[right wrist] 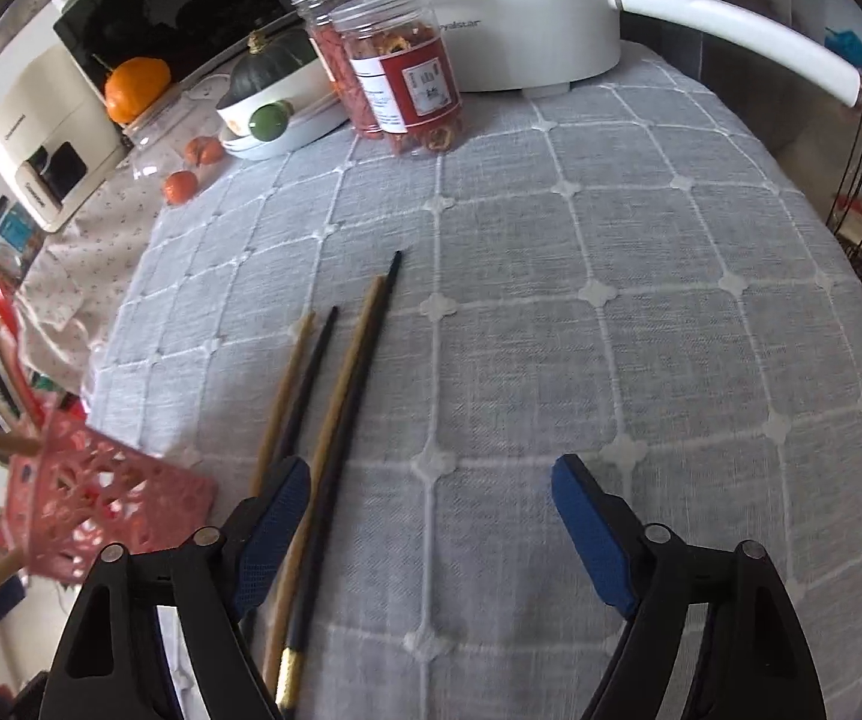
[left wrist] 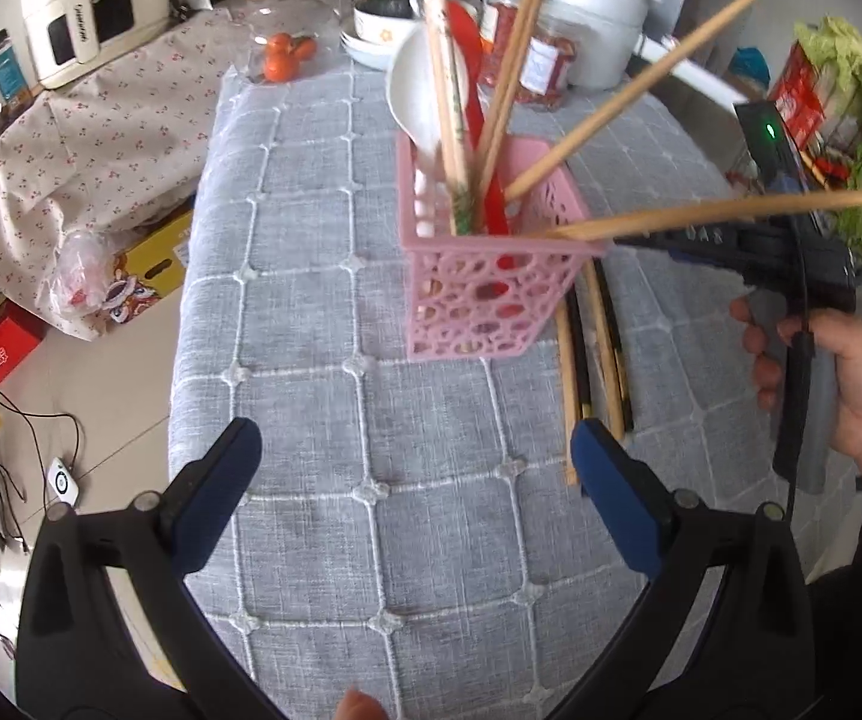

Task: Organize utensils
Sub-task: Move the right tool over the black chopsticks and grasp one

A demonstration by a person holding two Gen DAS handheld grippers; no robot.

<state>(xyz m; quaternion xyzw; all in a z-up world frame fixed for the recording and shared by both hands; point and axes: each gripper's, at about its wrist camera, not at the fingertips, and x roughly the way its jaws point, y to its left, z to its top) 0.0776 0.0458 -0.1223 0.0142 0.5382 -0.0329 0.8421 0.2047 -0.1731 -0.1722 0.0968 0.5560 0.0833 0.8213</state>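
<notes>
A pink perforated utensil basket (left wrist: 490, 276) stands on the grey quilted tablecloth (left wrist: 341, 396); it holds a white spoon (left wrist: 416, 84), a red utensil (left wrist: 493, 204) and several wooden chopsticks (left wrist: 628, 96). Several wooden and black chopsticks (right wrist: 335, 414) lie loose on the cloth right of the basket; they also show in the left wrist view (left wrist: 595, 360). My left gripper (left wrist: 416, 474) is open and empty, in front of the basket. My right gripper (right wrist: 431, 498) is open and empty, its left finger (right wrist: 275, 516) over the loose chopsticks. The basket shows at the right wrist view's left edge (right wrist: 101, 498).
Two jars of dried red food (right wrist: 401, 78), a white pot (right wrist: 490, 12) and a bowl with a squash (right wrist: 275, 90) stand at the table's far end. Small oranges (left wrist: 287, 54) lie far left. Boxes and cables (left wrist: 5, 354) sit on the floor left of the table.
</notes>
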